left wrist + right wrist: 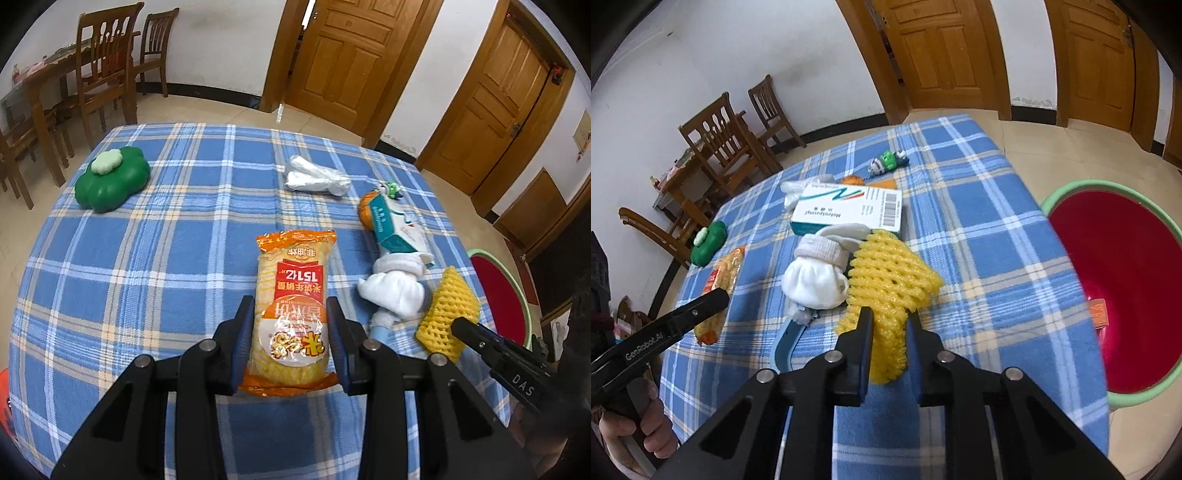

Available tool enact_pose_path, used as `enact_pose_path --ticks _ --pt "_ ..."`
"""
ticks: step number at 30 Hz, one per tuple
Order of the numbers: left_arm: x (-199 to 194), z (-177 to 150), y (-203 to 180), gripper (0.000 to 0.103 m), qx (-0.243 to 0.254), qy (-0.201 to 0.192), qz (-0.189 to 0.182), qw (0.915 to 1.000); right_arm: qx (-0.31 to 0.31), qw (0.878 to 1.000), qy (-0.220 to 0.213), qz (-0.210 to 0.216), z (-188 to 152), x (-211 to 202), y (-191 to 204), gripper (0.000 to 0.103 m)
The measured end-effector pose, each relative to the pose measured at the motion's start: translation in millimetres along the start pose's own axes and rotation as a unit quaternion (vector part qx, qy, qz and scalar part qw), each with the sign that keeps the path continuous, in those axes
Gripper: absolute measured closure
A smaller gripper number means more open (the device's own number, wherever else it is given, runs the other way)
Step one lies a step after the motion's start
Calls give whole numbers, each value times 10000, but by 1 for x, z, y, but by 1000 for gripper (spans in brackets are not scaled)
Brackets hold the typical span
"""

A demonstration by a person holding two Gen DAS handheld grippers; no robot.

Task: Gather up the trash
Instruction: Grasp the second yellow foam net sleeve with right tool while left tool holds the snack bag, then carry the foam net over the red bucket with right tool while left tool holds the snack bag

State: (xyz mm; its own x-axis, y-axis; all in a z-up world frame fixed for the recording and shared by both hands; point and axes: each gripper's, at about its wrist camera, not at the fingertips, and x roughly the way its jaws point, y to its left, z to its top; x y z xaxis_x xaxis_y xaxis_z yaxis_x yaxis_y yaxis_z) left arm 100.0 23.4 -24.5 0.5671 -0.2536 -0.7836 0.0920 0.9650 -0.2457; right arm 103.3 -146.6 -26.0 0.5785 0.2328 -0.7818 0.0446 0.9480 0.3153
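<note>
On the blue plaid tablecloth (147, 240), left wrist view: orange/yellow snack pack (291, 295), label upside down, "151亿" legible. Left gripper (291, 317) pads clamp both its sides. Yellow foam net (445, 306) to the right w/ right gripper's tip on it, marked "DAS".

Right wrist view: right gripper (888, 325) squeezed tight on foam net (886, 280). Box (849, 210) reads "Meteospasmyl". Left gripper (713, 299) arm reads "GenRobot.AI". Red basin (1071, 199) stands off table's right edge.
</note>
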Motion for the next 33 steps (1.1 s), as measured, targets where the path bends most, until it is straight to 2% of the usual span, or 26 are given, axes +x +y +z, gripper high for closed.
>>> enact_pose_path --ticks 10,19,29,33 --pt "-12 1 -28 65 213 -34 -293 9993 404 9983 -373 -170 -2 -39 -36 84" --pt "-15 -1 -61 65 550 14 -556 9969 995 9907 -687 -619 -4 -67 -90 84" --pt "-12 0 -98 65 952 96 -762 9925 1675 9780 -637 -1071 -22 -71 -150 82" --pt "-7 0 -117 65 1150 169 -872 9894 1890 9733 -594 -1157 -30 -72 -168 77"
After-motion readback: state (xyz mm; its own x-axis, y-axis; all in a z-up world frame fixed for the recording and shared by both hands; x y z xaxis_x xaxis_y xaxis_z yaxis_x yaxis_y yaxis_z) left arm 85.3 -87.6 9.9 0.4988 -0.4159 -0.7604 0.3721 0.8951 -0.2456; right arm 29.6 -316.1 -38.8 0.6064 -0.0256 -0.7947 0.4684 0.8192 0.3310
